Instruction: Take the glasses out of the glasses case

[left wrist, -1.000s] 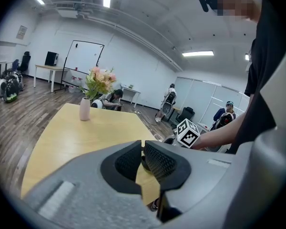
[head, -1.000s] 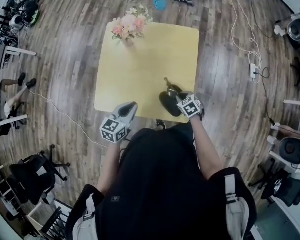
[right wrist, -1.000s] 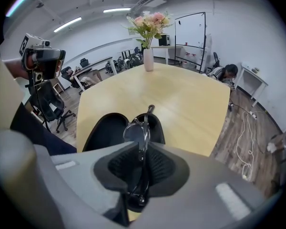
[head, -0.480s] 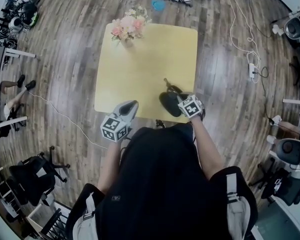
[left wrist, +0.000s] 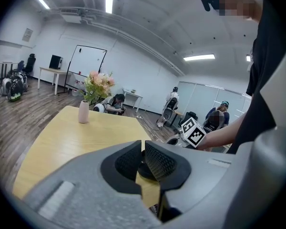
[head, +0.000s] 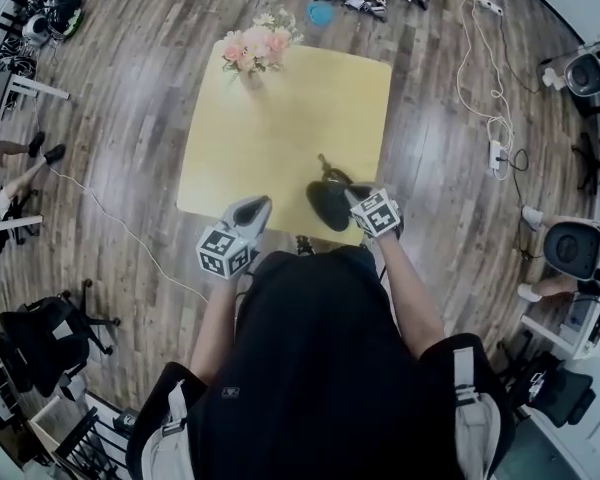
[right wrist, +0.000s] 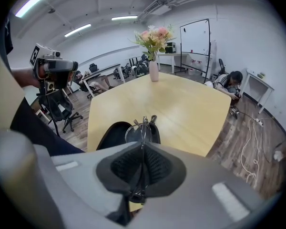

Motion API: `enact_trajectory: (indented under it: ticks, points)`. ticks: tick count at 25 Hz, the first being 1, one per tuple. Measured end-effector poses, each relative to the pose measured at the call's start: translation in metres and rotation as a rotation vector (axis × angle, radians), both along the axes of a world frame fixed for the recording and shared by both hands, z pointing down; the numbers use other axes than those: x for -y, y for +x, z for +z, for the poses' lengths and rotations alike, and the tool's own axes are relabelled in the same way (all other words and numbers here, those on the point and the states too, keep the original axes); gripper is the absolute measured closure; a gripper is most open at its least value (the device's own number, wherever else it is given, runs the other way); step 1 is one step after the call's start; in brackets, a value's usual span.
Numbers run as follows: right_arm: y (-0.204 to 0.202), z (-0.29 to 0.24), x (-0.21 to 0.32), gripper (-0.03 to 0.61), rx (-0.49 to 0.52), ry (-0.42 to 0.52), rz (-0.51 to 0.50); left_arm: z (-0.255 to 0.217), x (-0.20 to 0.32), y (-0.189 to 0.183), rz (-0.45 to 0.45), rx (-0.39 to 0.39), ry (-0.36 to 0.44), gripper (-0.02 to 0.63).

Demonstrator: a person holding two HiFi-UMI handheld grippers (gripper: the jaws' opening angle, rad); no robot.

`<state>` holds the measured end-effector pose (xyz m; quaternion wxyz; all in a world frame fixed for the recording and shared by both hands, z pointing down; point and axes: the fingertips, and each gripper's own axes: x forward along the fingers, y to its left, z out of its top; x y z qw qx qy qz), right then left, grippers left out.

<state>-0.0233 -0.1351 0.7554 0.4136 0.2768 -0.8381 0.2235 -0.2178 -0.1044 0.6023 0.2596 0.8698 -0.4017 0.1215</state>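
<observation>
A black glasses case (head: 325, 206) lies open near the front edge of the yellow table (head: 280, 118). My right gripper (head: 350, 195) is shut on the thin-framed glasses (right wrist: 142, 127), holding them edge-on just above the open case (right wrist: 113, 135). One temple arm of the glasses (head: 327, 168) sticks out toward the table's middle. My left gripper (head: 256, 208) hovers at the table's front edge, left of the case, pads together with nothing between them. In the left gripper view its pads (left wrist: 157, 160) almost meet.
A pale vase of pink flowers (head: 252, 53) stands at the table's far left corner. Wooden floor surrounds the table, with cables (head: 490, 88) to the right, office chairs (head: 50, 333) at the left and people seated further off.
The head view has shifted a little. Both grippers stay in nearly the same places at the table's front edge, the right one still on the glasses.
</observation>
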Motion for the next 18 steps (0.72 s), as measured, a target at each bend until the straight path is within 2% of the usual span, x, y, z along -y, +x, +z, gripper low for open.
enact_trajectory:
  ticks: [9,13,18]
  points:
    - [0.026,-0.031,-0.010,0.558,0.081,0.037,-0.122,-0.007,-0.019,0.035,-0.112,0.006,0.013,0.581]
    - [0.051,-0.051,-0.016,0.558,0.136,0.058,-0.182,-0.016,-0.028,0.065,-0.157,0.000,0.019,0.581]
    - [0.084,-0.071,-0.018,0.558,0.197,0.081,-0.206,-0.026,-0.038,0.098,-0.188,0.019,0.028,0.581]
